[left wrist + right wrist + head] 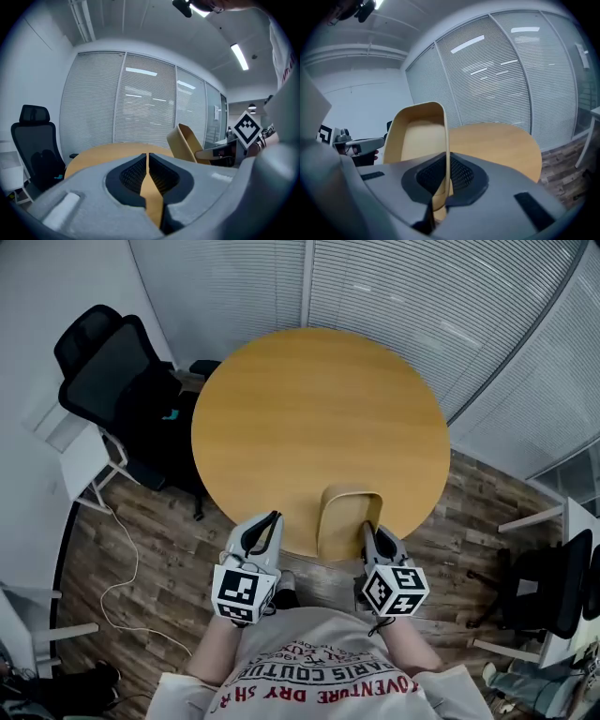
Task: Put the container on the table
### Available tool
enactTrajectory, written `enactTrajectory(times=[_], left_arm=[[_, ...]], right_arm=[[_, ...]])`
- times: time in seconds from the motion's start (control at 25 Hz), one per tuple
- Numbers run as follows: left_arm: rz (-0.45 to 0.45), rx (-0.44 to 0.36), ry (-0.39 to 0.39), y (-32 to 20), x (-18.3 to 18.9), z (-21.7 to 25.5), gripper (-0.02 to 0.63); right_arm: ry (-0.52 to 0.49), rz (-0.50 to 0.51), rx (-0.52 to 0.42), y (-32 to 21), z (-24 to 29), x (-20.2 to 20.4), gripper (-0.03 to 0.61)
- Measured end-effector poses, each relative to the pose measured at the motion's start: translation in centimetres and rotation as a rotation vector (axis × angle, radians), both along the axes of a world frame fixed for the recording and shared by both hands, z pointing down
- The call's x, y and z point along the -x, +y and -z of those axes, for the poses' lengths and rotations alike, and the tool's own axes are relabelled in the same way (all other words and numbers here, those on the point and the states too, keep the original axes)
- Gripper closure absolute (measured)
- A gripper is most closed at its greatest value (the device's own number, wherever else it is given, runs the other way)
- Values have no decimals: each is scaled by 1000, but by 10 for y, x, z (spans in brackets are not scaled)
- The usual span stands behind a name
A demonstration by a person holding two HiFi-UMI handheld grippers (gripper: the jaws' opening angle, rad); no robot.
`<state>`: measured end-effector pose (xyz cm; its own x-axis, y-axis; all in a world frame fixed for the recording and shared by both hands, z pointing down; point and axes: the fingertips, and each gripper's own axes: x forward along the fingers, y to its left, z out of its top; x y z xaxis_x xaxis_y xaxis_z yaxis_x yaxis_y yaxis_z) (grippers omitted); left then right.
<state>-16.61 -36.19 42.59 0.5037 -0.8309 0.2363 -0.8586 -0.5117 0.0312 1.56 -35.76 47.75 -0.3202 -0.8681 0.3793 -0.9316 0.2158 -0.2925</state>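
A tan, open-topped container [347,517] hangs tilted over the near edge of the round wooden table [319,409]. My right gripper [367,526] is shut on its right wall. In the right gripper view the thin tan wall [419,131] runs up between the pads of the right gripper [447,161], with the table [497,140] beyond. My left gripper [274,518] sits at the table's near edge, left of the container and apart from it. In its own view the left gripper [147,157] is shut on nothing, and the container [185,143] shows to the right.
A black office chair [112,381] stands left of the table, and another dark chair [553,587] at the right. A white cable [127,568] lies on the wood floor. Glass walls with blinds [422,287] curve behind the table.
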Motion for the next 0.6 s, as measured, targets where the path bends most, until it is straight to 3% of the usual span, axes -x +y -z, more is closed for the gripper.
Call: enactTrajectory(times=[0.2,0.6], left_arm=[[-20,8,-8,-50,20,-8,589],[17,32,13,-112,8,-26,589]], right_arm=[[20,-28,-1,-47,2,11,566],[57,14,72,-125,-33,1,566]])
